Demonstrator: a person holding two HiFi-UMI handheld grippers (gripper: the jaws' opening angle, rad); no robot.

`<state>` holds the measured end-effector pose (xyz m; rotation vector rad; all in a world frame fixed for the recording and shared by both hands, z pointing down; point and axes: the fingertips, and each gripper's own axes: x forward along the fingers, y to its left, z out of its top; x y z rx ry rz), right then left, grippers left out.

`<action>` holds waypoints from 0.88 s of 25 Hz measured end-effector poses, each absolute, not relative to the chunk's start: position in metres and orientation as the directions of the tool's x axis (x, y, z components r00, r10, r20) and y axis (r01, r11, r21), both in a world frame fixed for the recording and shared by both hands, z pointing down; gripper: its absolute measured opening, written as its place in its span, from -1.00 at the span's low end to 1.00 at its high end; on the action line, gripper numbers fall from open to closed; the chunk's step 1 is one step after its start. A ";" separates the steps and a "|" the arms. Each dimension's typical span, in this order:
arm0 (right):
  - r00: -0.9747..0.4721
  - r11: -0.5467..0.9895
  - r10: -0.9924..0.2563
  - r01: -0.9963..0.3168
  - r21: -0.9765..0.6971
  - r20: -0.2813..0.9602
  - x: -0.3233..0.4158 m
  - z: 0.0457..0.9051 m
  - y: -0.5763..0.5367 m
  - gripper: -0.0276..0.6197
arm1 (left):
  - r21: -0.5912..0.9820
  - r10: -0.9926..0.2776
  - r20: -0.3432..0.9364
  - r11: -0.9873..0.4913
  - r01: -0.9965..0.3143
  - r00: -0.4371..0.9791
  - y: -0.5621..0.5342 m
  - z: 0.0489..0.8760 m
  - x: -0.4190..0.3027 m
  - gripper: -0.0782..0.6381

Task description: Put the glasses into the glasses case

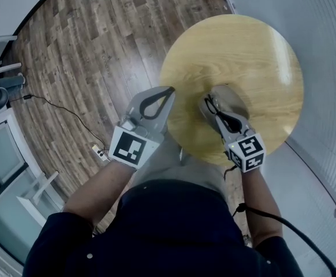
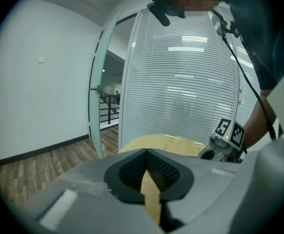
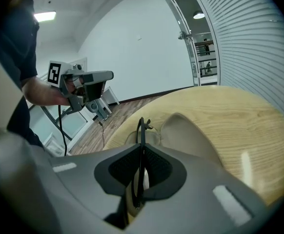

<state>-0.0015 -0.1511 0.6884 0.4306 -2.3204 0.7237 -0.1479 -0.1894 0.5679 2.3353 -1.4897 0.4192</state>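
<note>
The black-framed glasses (image 1: 226, 119) are pinched edge-on in my right gripper (image 1: 208, 101), which is shut on them above the near side of the round wooden table (image 1: 243, 51). In the right gripper view the thin frame (image 3: 141, 126) sticks out past the jaw tips of the right gripper (image 3: 142, 149). A beige-grey glasses case (image 1: 232, 96) (image 3: 186, 130) lies on the table just beyond and beneath the glasses. My left gripper (image 1: 171, 89) (image 2: 147, 151) hovers at the table's left edge, its jaw tips together with nothing between them.
The table (image 2: 166, 141) stands beside a glass wall with white blinds (image 1: 324, 68). Wood floor (image 1: 93, 51) lies to the left, with a black cable and a power strip (image 1: 99, 150). White furniture (image 1: 6, 172) stands at the far left.
</note>
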 end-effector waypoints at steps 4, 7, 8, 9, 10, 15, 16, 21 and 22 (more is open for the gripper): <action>-0.721 0.800 -0.093 -0.465 -0.379 0.687 -0.003 0.697 -0.148 -0.82 | 0.152 -0.817 0.414 -0.373 -0.915 0.401 -0.188 0.571 -0.147 -0.78; -0.717 0.800 -0.075 -0.458 -0.387 0.693 -0.005 0.703 -0.143 -0.82 | 0.154 -0.823 0.413 -0.358 -0.921 0.389 -0.187 0.576 -0.150 -0.78; -0.717 0.799 -0.070 -0.457 -0.391 0.694 -0.005 0.705 -0.142 -0.82 | 0.153 -0.824 0.414 -0.357 -0.922 0.387 -0.186 0.578 -0.150 -0.78; -0.717 0.797 -0.067 -0.457 -0.395 0.694 -0.005 0.708 -0.140 -0.82 | 0.152 -0.823 0.415 -0.358 -0.921 0.388 -0.184 0.581 -0.149 -0.78; -0.718 0.792 -0.065 -0.460 -0.401 0.693 -0.005 0.710 -0.139 -0.82 | 0.152 -0.821 0.416 -0.360 -0.920 0.390 -0.182 0.582 -0.148 -0.78; -0.719 0.780 -0.047 -0.460 -0.424 0.693 -0.008 0.712 -0.139 -0.82 | 0.154 -0.809 0.432 -0.369 -0.916 0.399 -0.179 0.582 -0.149 -0.78; -0.718 0.781 -0.043 -0.457 -0.425 0.694 -0.008 0.712 -0.137 -0.82 | 0.151 -0.810 0.432 -0.369 -0.917 0.397 -0.177 0.581 -0.150 -0.78; -0.717 0.792 -0.007 -0.429 -0.434 0.697 -0.009 0.719 -0.128 -0.82 | 0.129 -0.812 0.436 -0.370 -0.920 0.387 -0.170 0.582 -0.151 -0.78; -0.715 0.796 -0.002 -0.424 -0.432 0.699 -0.009 0.720 -0.128 -0.82 | 0.126 -0.811 0.437 -0.372 -0.920 0.388 -0.170 0.582 -0.150 -0.78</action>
